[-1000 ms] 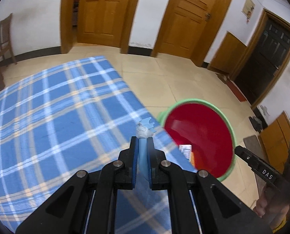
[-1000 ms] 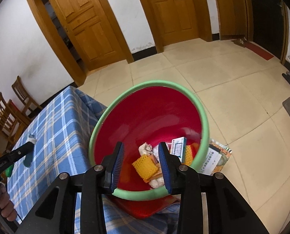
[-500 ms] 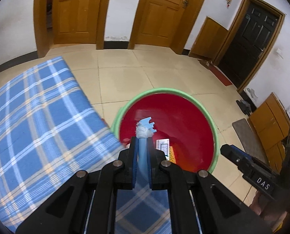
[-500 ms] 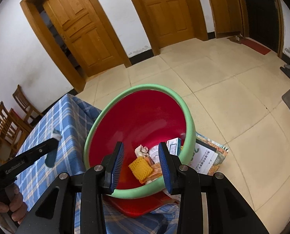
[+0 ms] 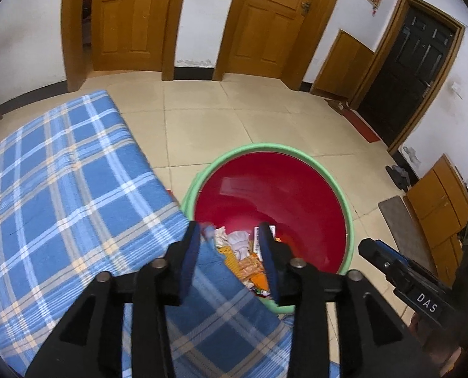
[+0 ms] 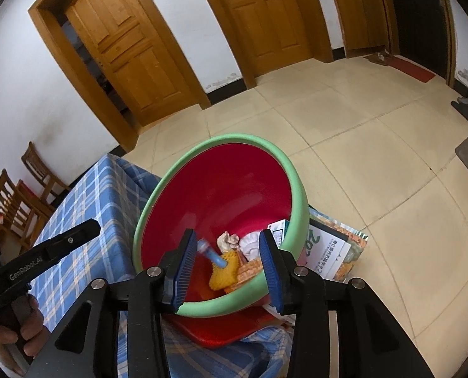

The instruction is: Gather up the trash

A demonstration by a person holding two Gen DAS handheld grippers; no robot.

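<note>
A red bin with a green rim [image 5: 265,146] [image 6: 234,138] stands on the floor beside the table. My left gripper [image 5: 230,230] hangs over its near edge; its jaws are opening and nothing is between the pads. A small blue piece of trash [image 6: 212,253] is dropping inside the bin, onto yellow netting [image 6: 224,271], crumpled tissue [image 5: 238,242] and a small carton [image 6: 279,231]. My right gripper [image 6: 227,236] hovers above the bin's near rim; its jaws are opening too, with nothing between them.
The table carries a blue plaid cloth [image 5: 60,189] [image 6: 92,208]. A printed booklet [image 6: 331,252] lies on the tiled floor right of the bin. Wooden chairs [image 6: 29,189] stand at the far left, a grey mat [image 5: 401,223] and shoes at the right.
My left gripper swung right from above the cloth to above the bin, then opened and let the blue piece fall in. The right jaws widened slightly.
</note>
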